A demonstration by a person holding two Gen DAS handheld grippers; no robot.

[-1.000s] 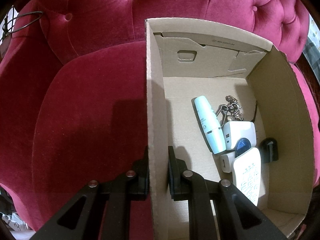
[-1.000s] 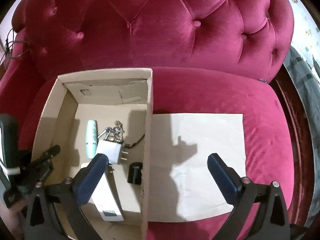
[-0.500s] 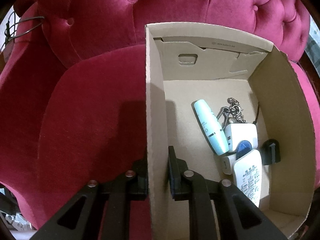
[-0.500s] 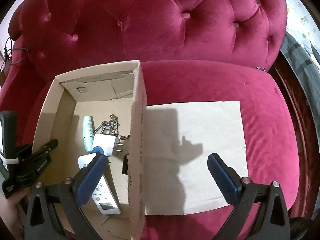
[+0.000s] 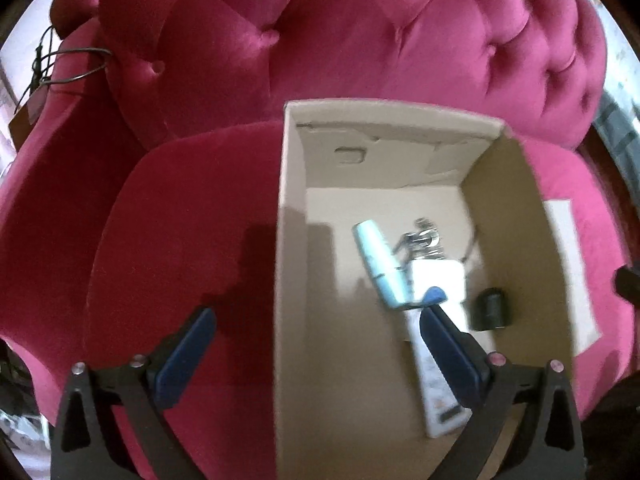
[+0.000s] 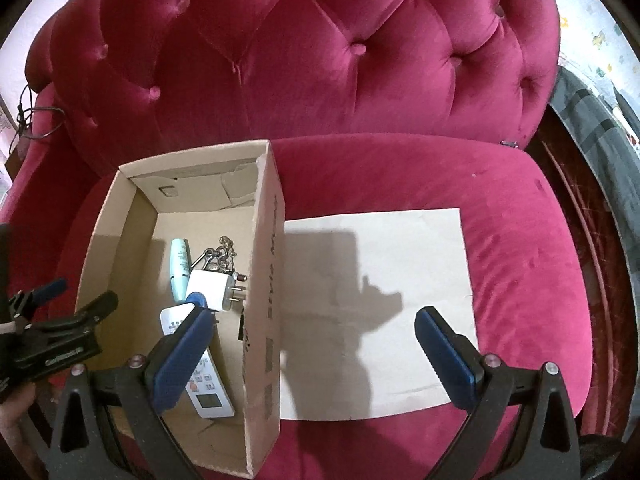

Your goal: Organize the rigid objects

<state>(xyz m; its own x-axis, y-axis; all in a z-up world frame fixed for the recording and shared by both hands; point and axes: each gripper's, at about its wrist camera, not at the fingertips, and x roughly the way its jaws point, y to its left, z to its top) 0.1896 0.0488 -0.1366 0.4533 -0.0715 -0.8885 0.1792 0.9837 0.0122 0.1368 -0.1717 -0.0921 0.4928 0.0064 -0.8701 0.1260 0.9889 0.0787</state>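
A cardboard box [image 6: 264, 280] is sitting open-topped on the seat of a red tufted sofa [image 6: 320, 80], toward the seat's left side. Lying on its floor are a pale blue tube [image 6: 179, 268], a bunch of keys [image 6: 220, 258], a white plug adapter [image 6: 210, 290], a white remote [image 6: 204, 376] and a small black item [image 5: 491, 308], which the left view is blurring too much to name. The tube is lying beside the keys, the adapter is sitting just in front of them, and the remote is stretching toward the near end of the box.

The left gripper [image 5: 316, 356] is hovering over the box's left wall, its jaws opening wide; one finger is hanging outside the box and the other inside, above the remote, and neither pad is touching the cardboard. The right gripper [image 6: 312, 356] is also spread wide and gripping nothing; its fingers are straddling the box's right wall, one over the remote, the other over a sheet of paper [image 6: 380, 304] lying flat on the seat, right against the box.
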